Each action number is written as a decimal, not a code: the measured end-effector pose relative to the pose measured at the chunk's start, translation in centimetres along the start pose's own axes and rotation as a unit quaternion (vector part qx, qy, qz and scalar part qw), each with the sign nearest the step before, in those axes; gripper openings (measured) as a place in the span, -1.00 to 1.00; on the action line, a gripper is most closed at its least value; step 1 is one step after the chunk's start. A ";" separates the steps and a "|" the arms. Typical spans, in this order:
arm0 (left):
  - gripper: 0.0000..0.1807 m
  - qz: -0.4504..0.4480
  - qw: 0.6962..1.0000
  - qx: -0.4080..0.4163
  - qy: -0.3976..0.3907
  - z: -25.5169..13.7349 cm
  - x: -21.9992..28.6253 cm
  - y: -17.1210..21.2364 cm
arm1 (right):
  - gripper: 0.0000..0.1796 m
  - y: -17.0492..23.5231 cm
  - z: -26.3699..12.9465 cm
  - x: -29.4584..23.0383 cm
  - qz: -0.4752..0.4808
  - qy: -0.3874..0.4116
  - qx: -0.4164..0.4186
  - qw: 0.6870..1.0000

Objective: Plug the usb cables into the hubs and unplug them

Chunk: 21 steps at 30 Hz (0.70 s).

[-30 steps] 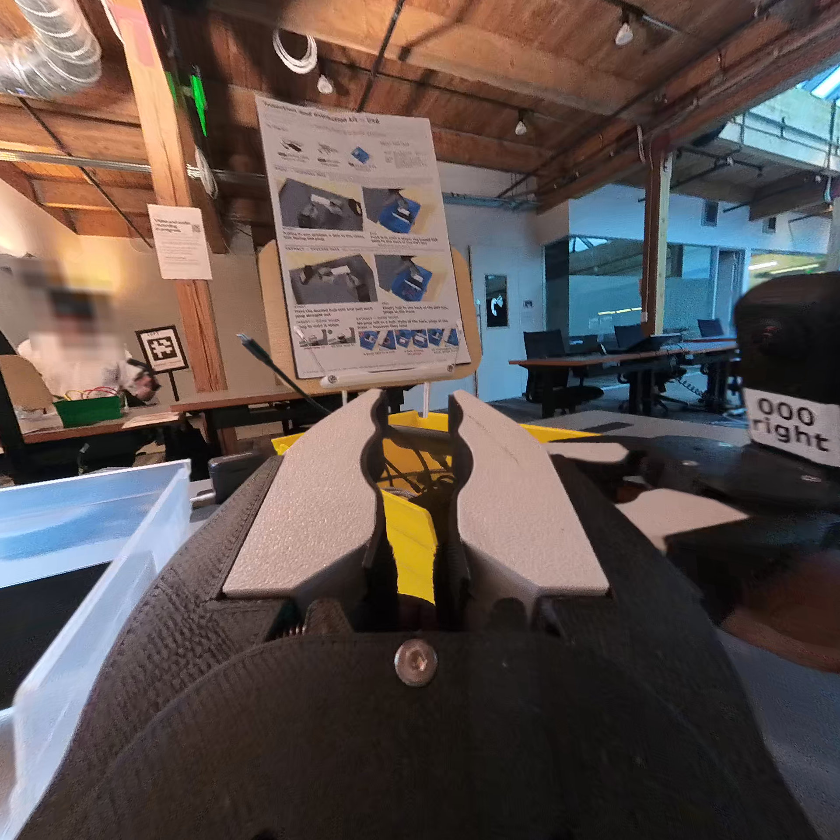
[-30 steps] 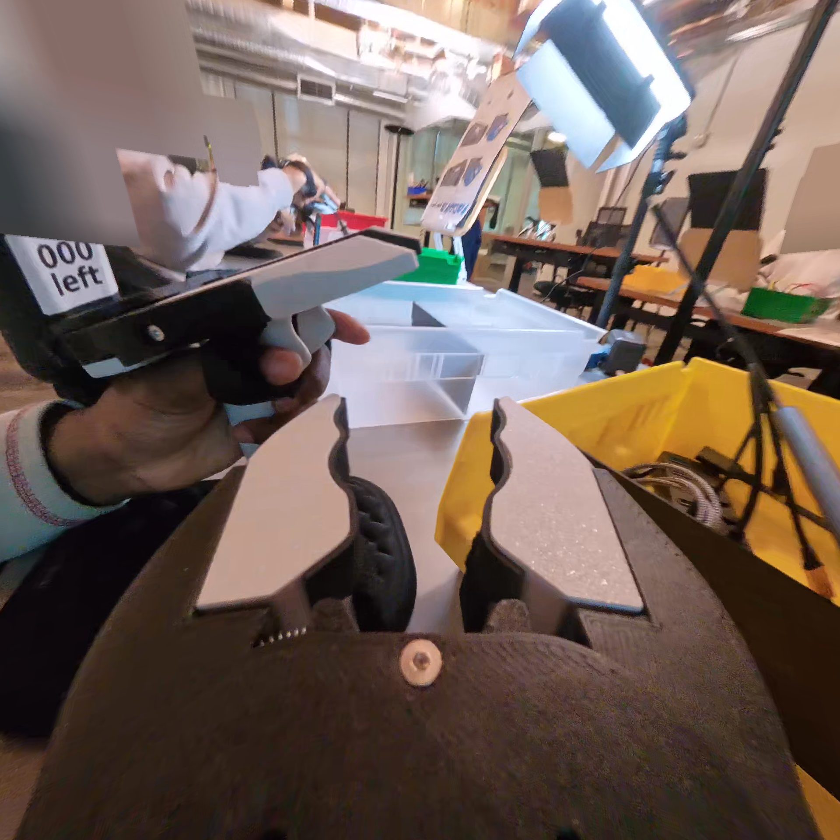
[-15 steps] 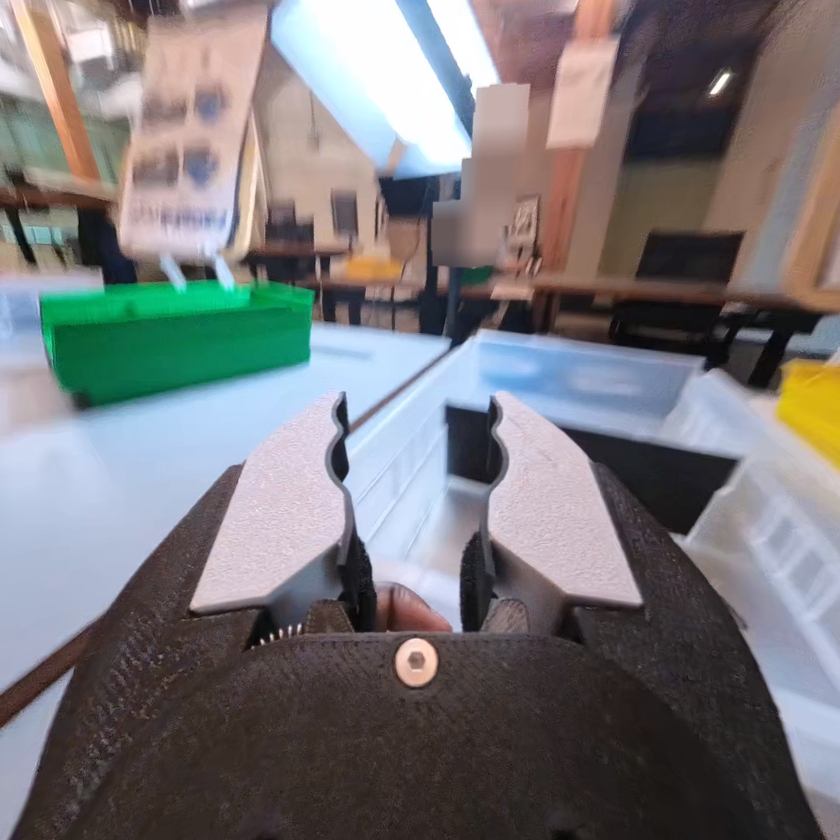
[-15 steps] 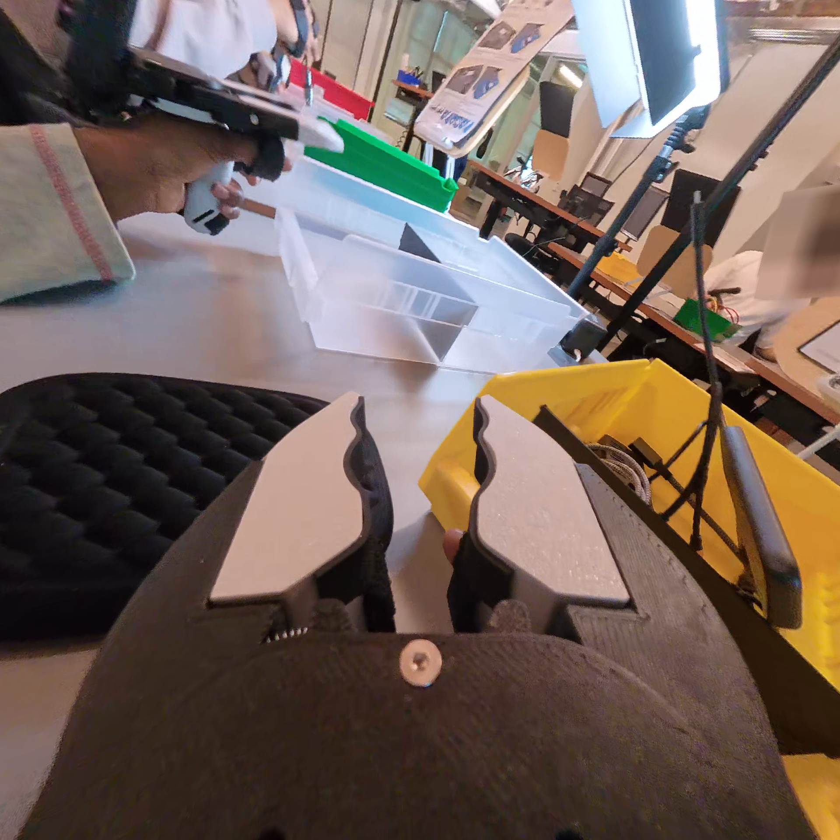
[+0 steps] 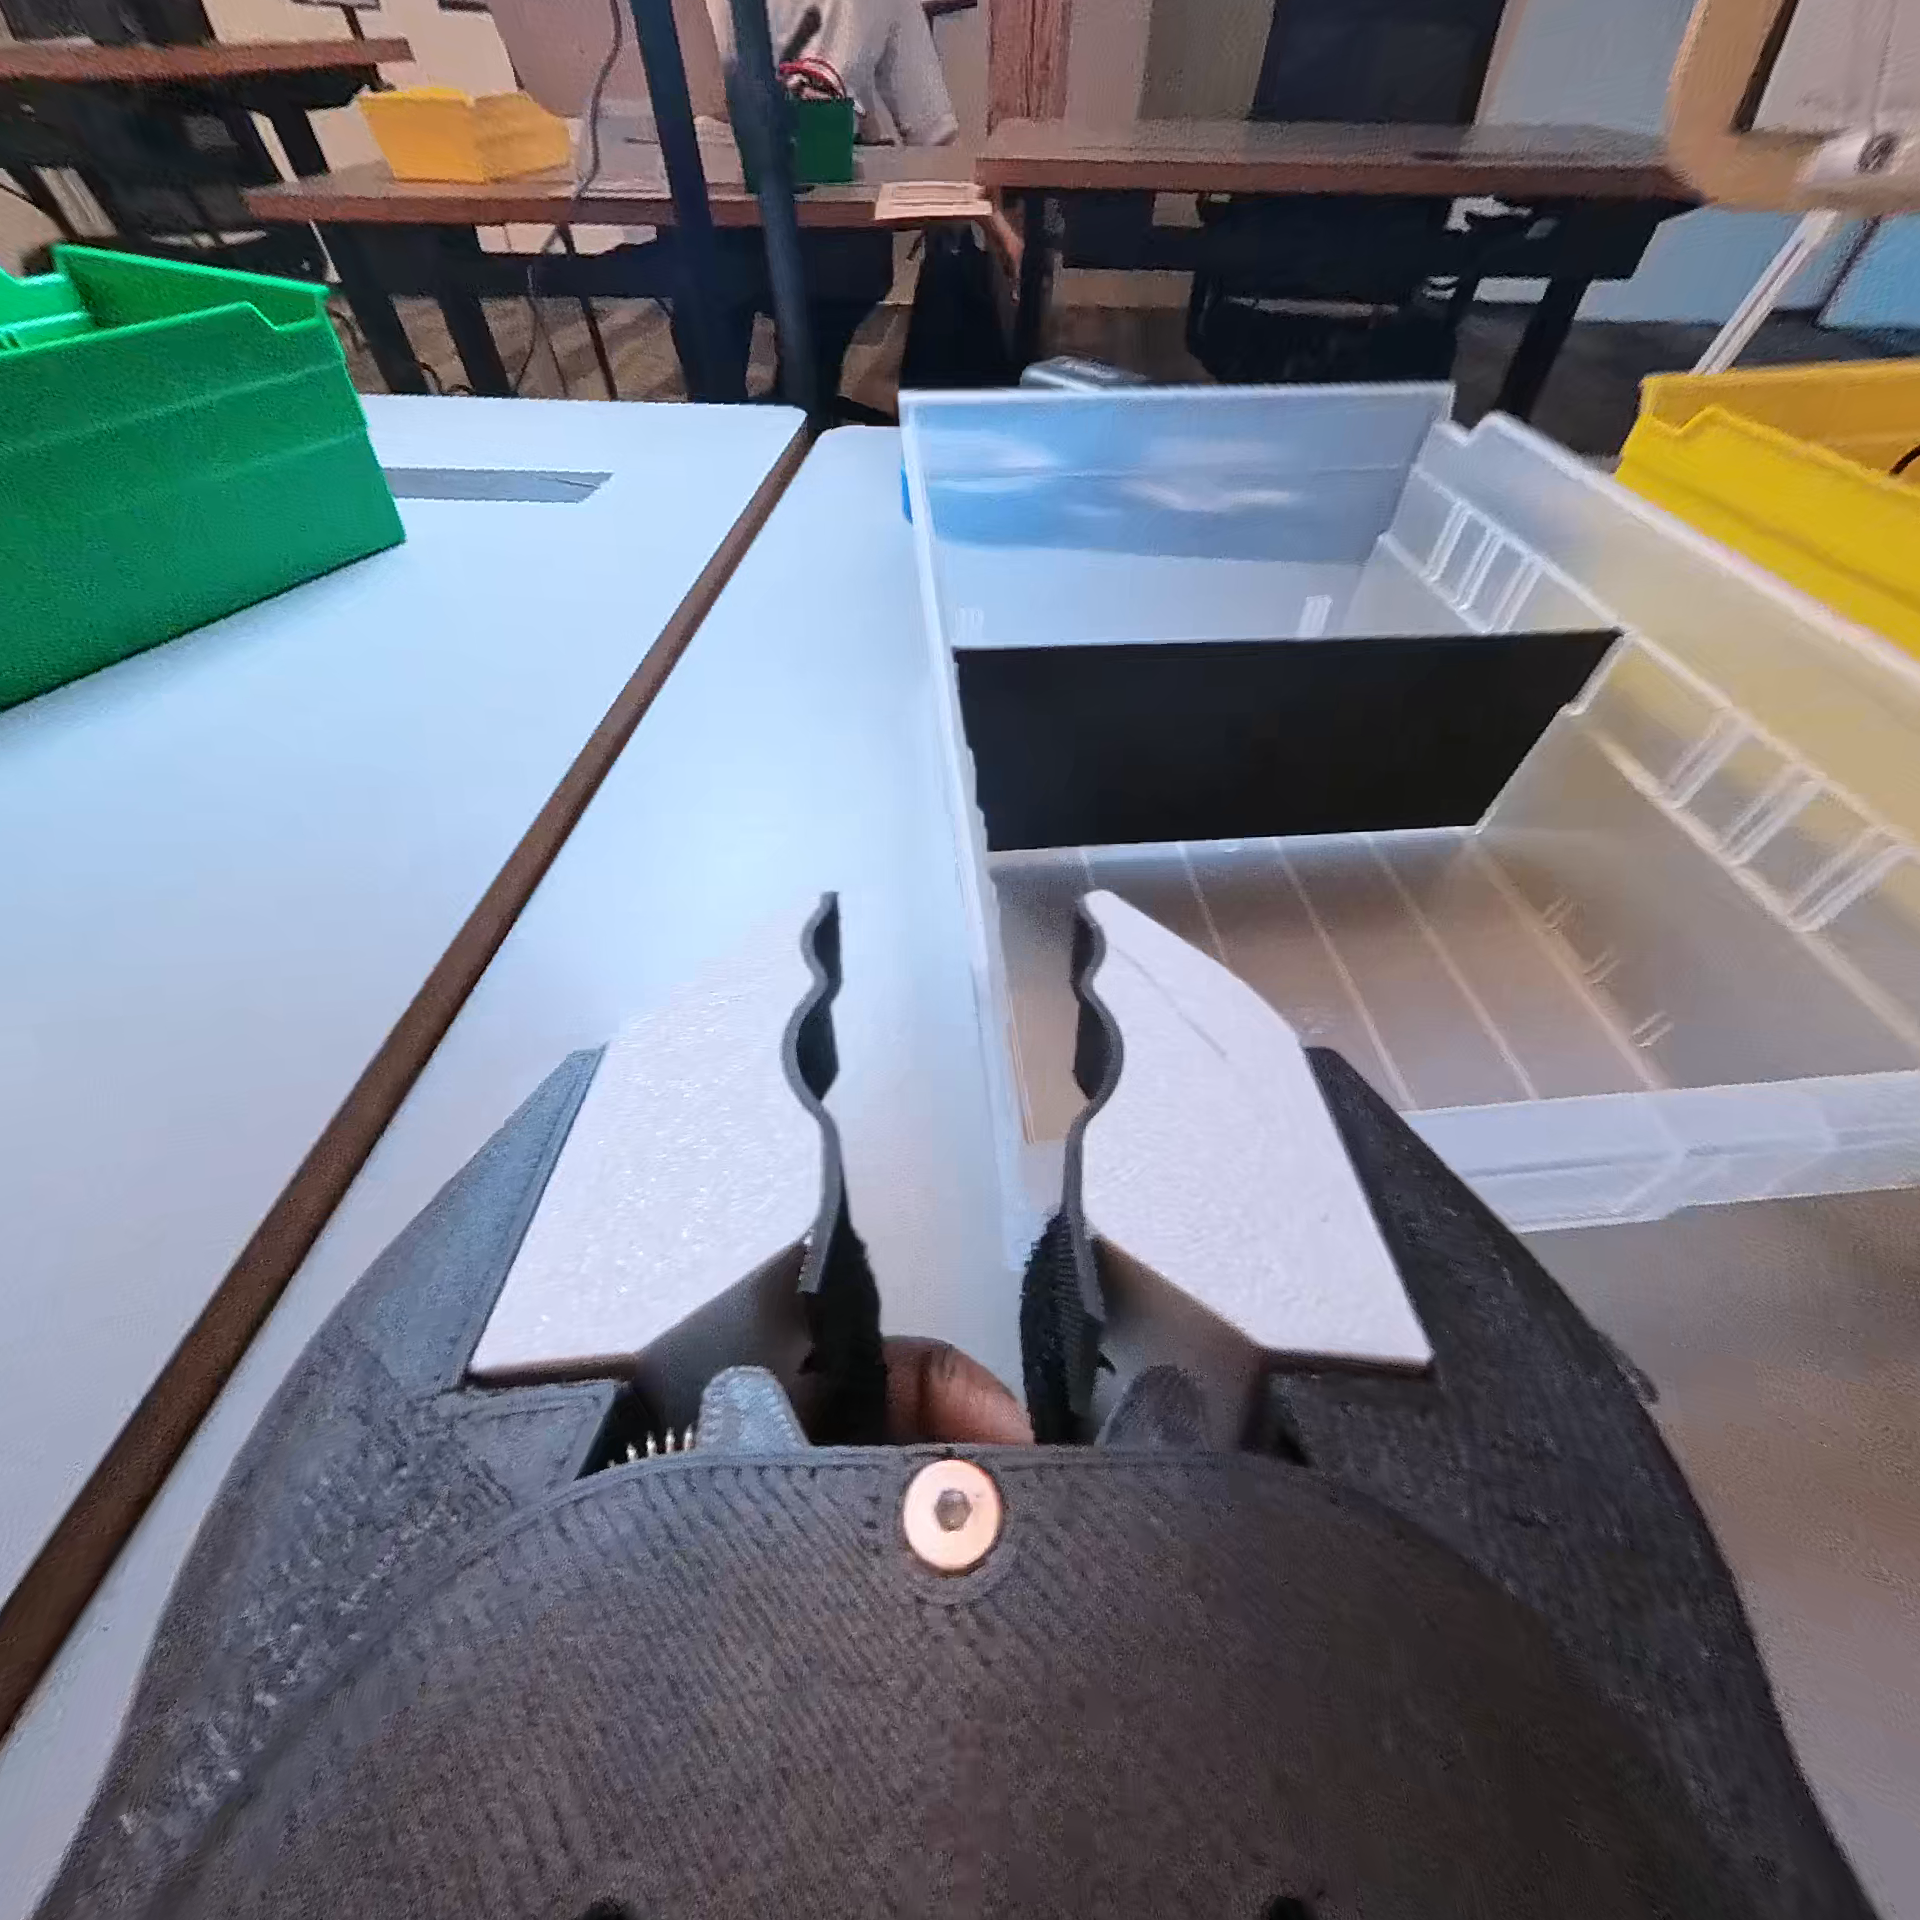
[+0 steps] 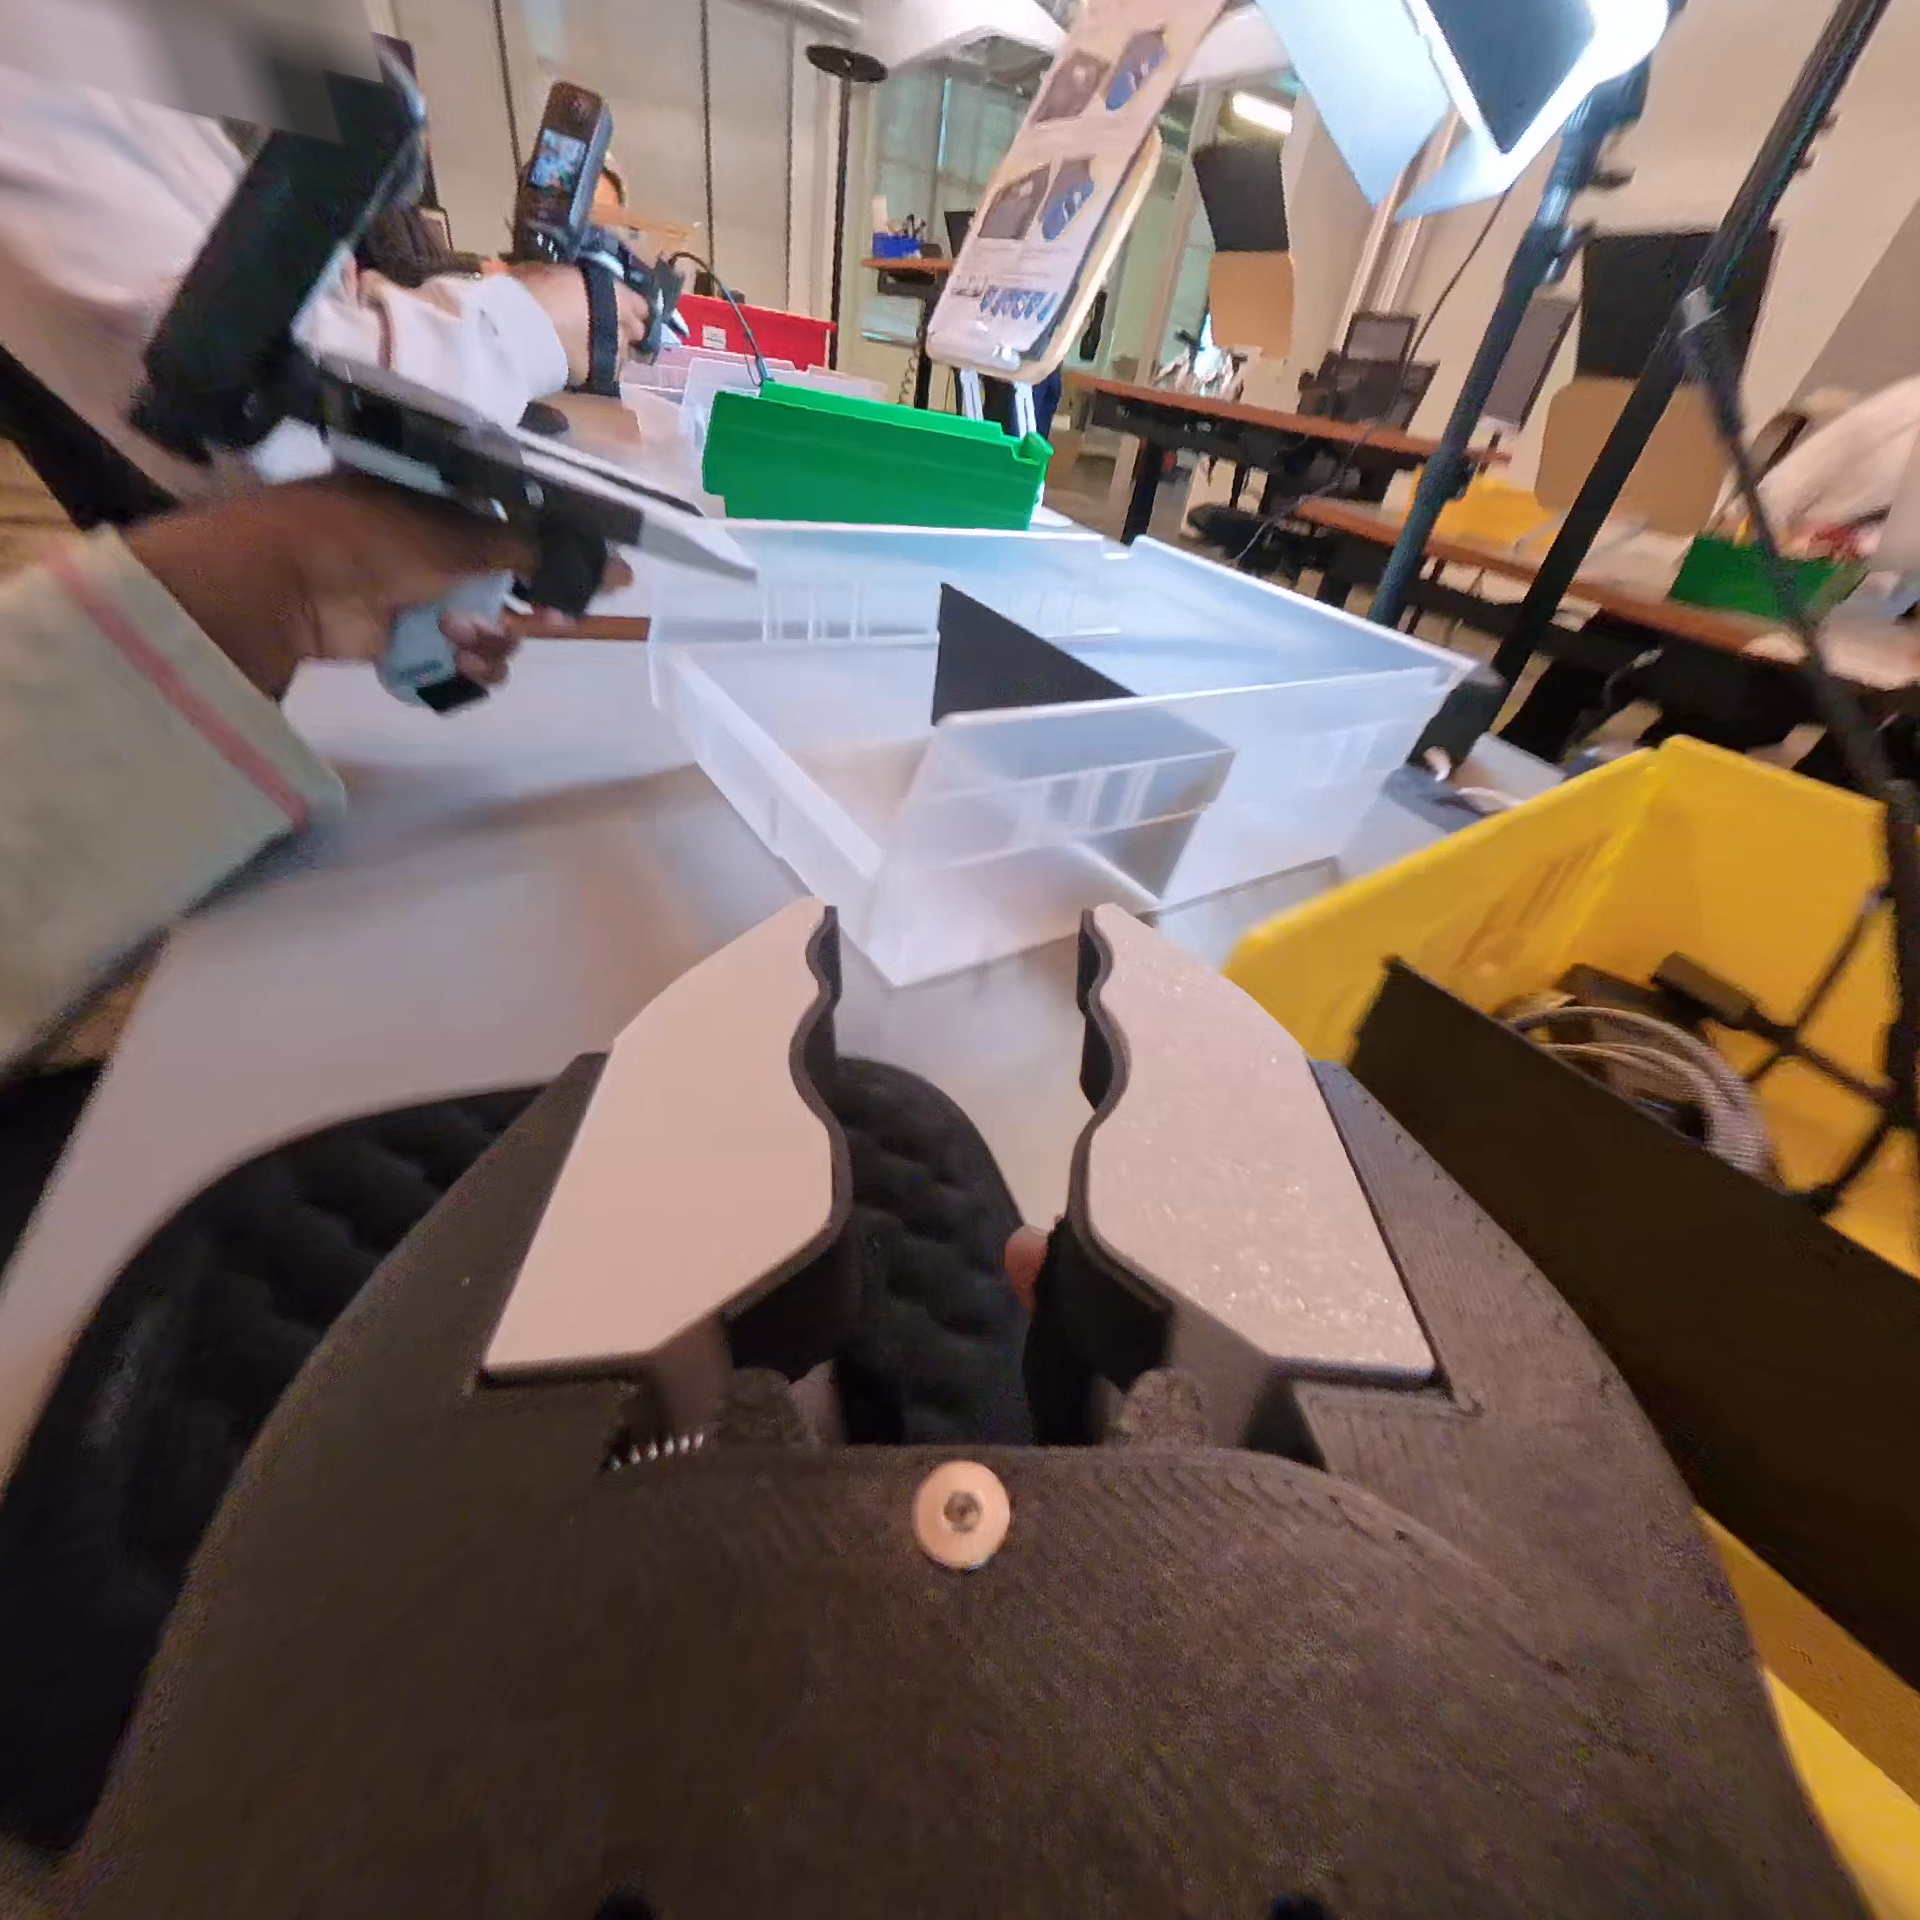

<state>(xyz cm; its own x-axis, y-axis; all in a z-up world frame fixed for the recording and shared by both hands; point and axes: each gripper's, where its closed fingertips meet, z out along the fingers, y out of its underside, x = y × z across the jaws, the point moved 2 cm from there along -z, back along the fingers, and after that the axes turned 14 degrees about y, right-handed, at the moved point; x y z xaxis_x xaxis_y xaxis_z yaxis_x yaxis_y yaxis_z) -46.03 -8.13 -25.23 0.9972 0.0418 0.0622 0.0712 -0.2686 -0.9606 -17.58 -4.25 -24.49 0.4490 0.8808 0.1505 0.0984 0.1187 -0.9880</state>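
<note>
Grippers both empty, jaws apart: left gripper [image 5: 956, 940] has swung off the yellow bin [image 6: 1621, 862] and now hangs over the clear tray [image 5: 1558, 1153] at its near-left corner; right gripper [image 6: 954, 935] has shifted little, above black pad [image 6: 914, 1164]. Cables [image 6: 1652, 1060] lie in yellow bin, right of the tray. No hub seen; prob. still setup, nothing plugged yet.

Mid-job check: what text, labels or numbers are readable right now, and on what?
Instruction board on its stand: printed lines, too blurred to read.
Red bin: small white label, too small to read.
Green bin, clear bin, yellow bin: no writing visible.
</note>
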 end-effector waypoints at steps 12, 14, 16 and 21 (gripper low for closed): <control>-0.60 0.066 0.992 -0.071 0.075 -0.9 4.9 -0.6 | -0.49 0.0 6.6 -0.1 -0.080 0.080 -0.124 0.986; -0.50 0.058 0.991 -0.098 0.067 0.2 4.6 0.7 | -0.59 0.8 6.7 0.0 -0.101 0.083 -0.147 0.980; -0.66 0.060 0.987 -0.130 0.075 1.4 4.8 2.1 | -0.72 1.6 7.0 0.0 -0.120 0.087 -0.166 0.975; -0.86 0.123 0.985 -0.117 0.017 0.5 4.7 0.6 | -0.84 0.2 6.5 0.5 -0.209 0.113 -0.093 0.967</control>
<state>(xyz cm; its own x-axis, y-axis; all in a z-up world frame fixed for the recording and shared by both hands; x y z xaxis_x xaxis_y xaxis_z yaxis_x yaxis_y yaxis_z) -41.34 -7.66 -25.68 0.9850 -0.0825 -0.1518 -0.1728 -0.4809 -0.8596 -23.16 -0.82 -24.89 0.5161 0.6486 0.5595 0.4617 0.3395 -0.8195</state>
